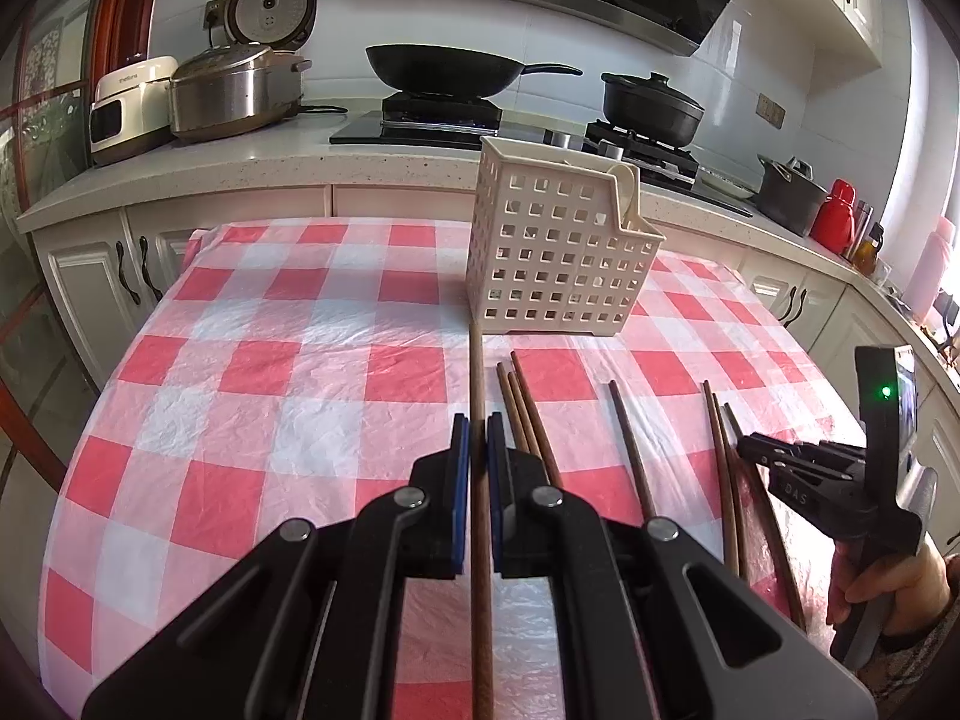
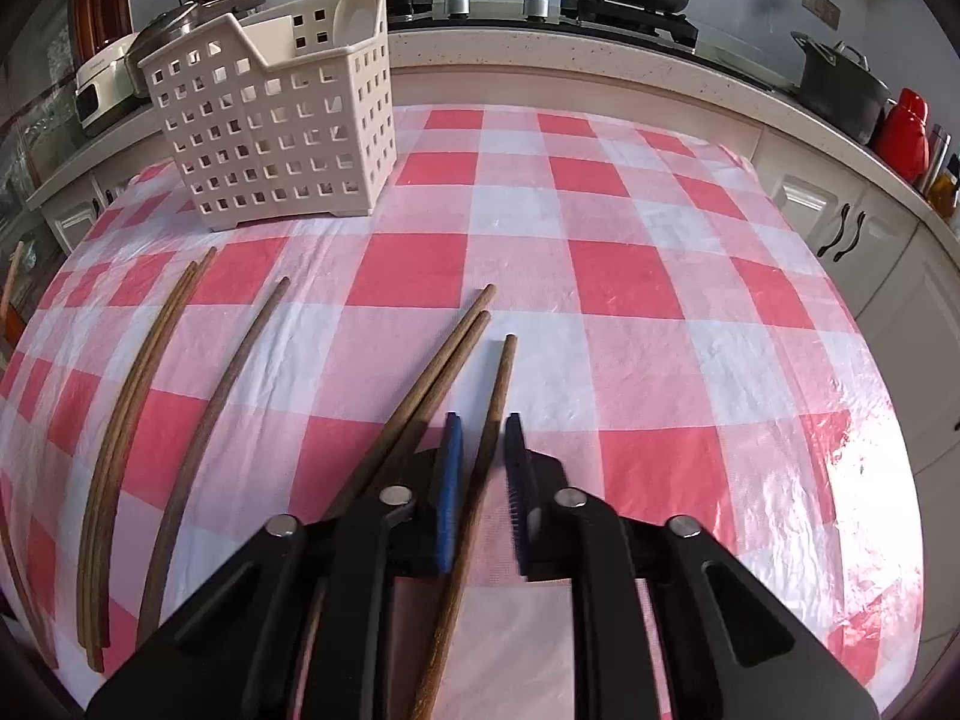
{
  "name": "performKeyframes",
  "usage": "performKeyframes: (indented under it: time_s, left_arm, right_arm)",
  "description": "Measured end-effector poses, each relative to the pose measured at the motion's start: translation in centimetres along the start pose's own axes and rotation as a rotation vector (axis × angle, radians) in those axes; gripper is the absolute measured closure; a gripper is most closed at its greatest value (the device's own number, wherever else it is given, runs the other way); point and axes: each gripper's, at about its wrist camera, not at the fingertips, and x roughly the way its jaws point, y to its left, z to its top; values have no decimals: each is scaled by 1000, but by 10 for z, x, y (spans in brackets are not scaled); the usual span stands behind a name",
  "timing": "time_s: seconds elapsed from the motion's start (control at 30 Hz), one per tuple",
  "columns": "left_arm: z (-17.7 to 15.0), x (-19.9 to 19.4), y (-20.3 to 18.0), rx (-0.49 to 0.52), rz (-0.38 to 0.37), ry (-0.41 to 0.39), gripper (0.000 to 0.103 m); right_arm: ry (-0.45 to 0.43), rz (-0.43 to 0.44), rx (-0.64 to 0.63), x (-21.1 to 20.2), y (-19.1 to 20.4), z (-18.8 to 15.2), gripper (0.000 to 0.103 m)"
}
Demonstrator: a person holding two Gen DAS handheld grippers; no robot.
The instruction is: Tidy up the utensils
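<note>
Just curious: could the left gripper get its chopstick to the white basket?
Probably yes: the left gripper grips the chopstick, whose tip points at the basket; nothing seems to stand between them.

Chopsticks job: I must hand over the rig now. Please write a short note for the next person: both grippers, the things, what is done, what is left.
Left gripper: shut on a chopstick that points at the basket.
Right gripper: shut on a second chopstick, low over the table.
Loose chopsticks: six lie on the table in front of the basket.
Done: no chopstick shows in the basket yet.
Left: put both held chopsticks in the basket, then the loose ones.
</note>
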Motion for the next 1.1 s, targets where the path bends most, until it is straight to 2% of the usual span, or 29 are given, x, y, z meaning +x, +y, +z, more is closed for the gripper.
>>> performKeyframes:
  time_s: [0.07, 0.2, 0.47, 1.1]
  left_arm:
    - [0, -2, -1, 0, -2, -4, 97]
    - [2, -9, -4, 7, -4, -20, 97]
    - [10, -33, -12, 21, -3, -79, 97]
    - [15, -91, -33, 87, 4, -216, 97]
  right_arm:
    - [-29, 44, 27, -5, -4, -3, 97]
    - [-142, 66, 68, -32, -11, 3, 97]
    - [-360, 107, 43, -99, -7, 13, 97]
    - [-538, 134, 10, -165, -3, 3, 97]
